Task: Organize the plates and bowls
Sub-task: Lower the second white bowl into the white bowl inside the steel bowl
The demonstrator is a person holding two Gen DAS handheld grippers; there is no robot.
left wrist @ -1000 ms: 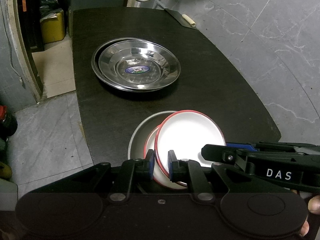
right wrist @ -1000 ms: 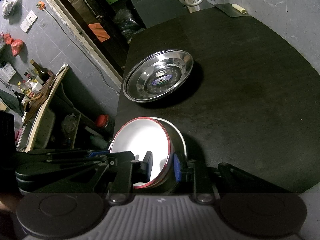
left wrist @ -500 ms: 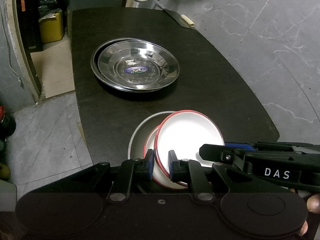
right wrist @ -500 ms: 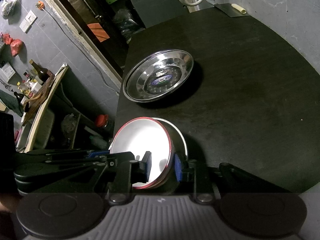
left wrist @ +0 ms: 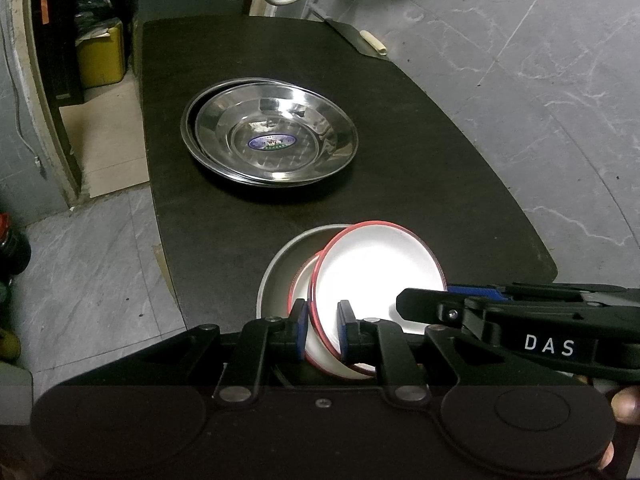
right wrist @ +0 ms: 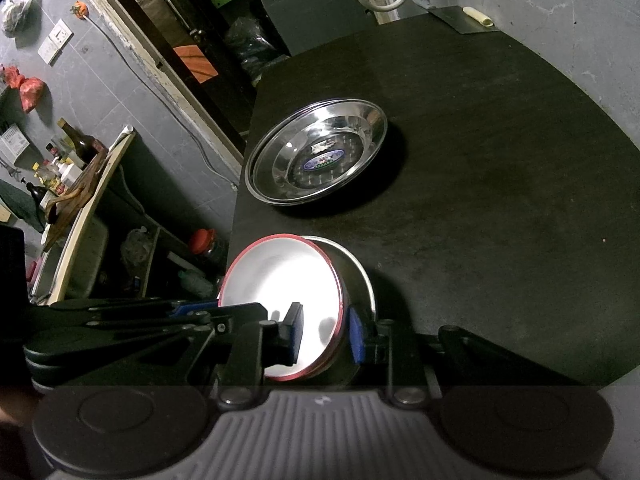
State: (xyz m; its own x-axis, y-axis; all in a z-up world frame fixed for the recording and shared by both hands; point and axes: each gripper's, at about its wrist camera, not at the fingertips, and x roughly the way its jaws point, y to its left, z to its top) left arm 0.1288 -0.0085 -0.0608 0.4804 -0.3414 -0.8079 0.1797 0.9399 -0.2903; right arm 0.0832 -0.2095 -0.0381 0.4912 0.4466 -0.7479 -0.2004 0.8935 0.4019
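Two hand-held grippers: the left hand-held gripper [left wrist: 322, 332] has its blue pads on either side of the rim of the round white red-rimmed enamel bowl [left wrist: 376, 272], narrowly parted, with a small gap visible; the right hand-held gripper [right wrist: 326, 334] straddles the same bowl's [right wrist: 280, 276] opposite rim, with a wider gap between pads and rim.
Bowl position: the enamel bowl sits tilted inside a second, similar red-rimmed bowl [left wrist: 306, 280], both nested in a dull grey round metal bowl [left wrist: 280, 268] at the near edge of the surface.
Hidden: the bowls' near rims are cut off by the gripper bodies, and whether any pad truly touches I cannot tell.
Plates: two shiny round stainless steel plates [left wrist: 272, 140], stacked, a blue oval sticker at the centre, lie farther back, well apart from the bowls.
Surface: matte black rounded surface [left wrist: 420, 184].
Far end: a flat steel cleaver with a pale handle [left wrist: 360, 42].
Room: grey marbled floor tiles [left wrist: 540, 80]; a yellow box [left wrist: 100, 50] by a doorway.
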